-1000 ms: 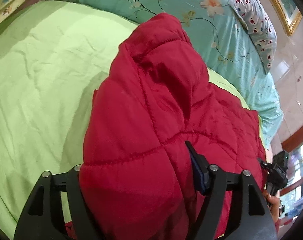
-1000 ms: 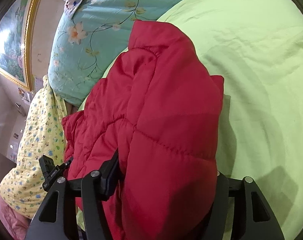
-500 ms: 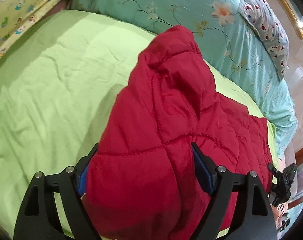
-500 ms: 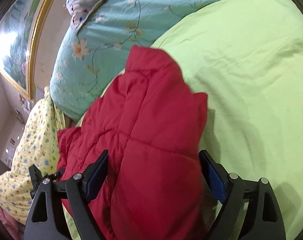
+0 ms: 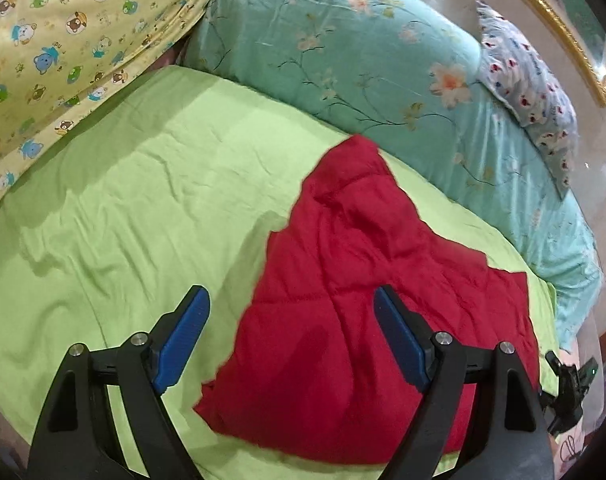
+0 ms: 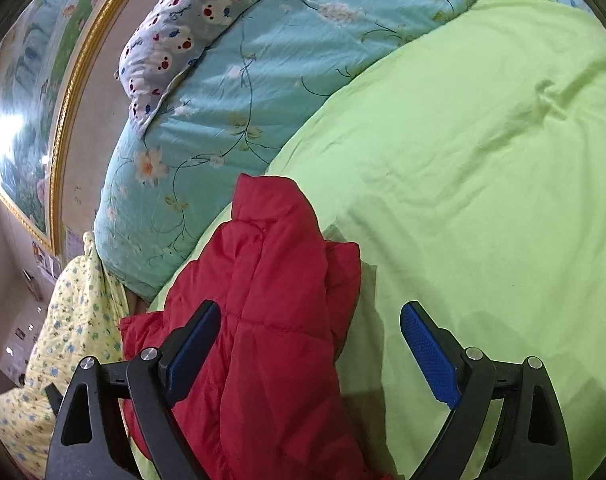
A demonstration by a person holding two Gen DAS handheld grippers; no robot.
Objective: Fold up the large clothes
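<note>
surface: lime-green wrinkled bed sheet [image 5: 135,208] fills the area ahead of both grippers; bare sheet runs ahead and left of the left gripper [image 5: 291,320] and ahead and right of the right gripper [image 6: 309,336].
room: teal floral quilt [image 5: 343,52] is bunched along the far edge beyond the fingers; grey-blue pillow with red-and-white print [image 5: 531,80] lies on it; yellow cartoon-bear blanket [image 5: 51,40] sits far left of the left gripper; gold-framed picture [image 6: 35,100] hangs on the wall, far left of the right gripper.
jacket: red quilted puffer jacket [image 5: 367,280] lies on the sheet, spread ahead of the left gripper and under its right finger; in the right wrist view it is piled ahead of the left finger.
left gripper: jaws spread wide, nothing between the blue pads [image 5: 185,332].
right gripper: jaws spread wide, pads off the fabric.
change vs 1.0 s ago: both grippers were clamped on the jacket and held it up; both have released and the jacket has dropped onto the sheet.
</note>
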